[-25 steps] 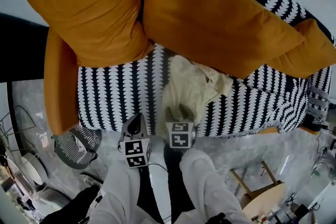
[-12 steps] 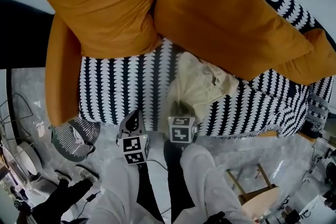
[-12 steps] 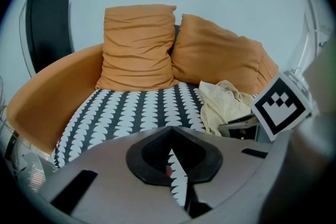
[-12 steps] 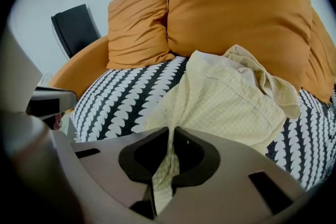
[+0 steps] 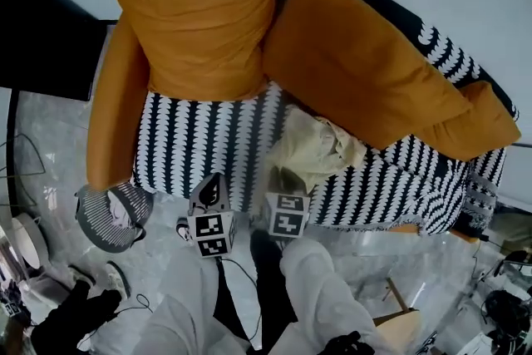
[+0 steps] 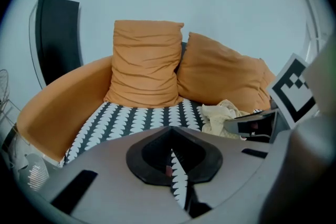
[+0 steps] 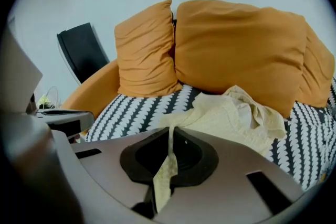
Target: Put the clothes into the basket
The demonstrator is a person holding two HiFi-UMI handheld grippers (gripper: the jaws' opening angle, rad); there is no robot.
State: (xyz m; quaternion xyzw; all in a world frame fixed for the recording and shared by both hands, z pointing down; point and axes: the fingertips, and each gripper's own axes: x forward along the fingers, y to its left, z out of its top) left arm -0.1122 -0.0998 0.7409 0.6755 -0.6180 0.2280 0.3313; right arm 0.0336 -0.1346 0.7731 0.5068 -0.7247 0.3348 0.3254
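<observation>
- Right gripper: jaws clamped on the near edge of the pale yellow garment. A strip of the cloth runs down through the pads in the right gripper view. We read the edge pinch as deliberate, so the whole piece trails behind when it is pulled.
- The rest of the garment is crumpled on the sofa seat, up against the right orange cushion. None of it is in the basket yet.
- Left gripper: jaws drawn together to a thin slit, gripping nothing. The left gripper view shows only the black-and-white seat cover through the slit. It hangs just beside the right gripper over the seat's front edge. We think it is parked there to stay out of the way, or ready to catch loose cloth.
- Striped basket sits on the floor, left of the person's legs and below the sofa's orange arm, well apart from the garment.
- Step in hand, as we judge it: grab made, then lift and carry left to the basket.
- Risk: with only a thin edge pinched, the cloth may slip out or drag on the seat.
</observation>
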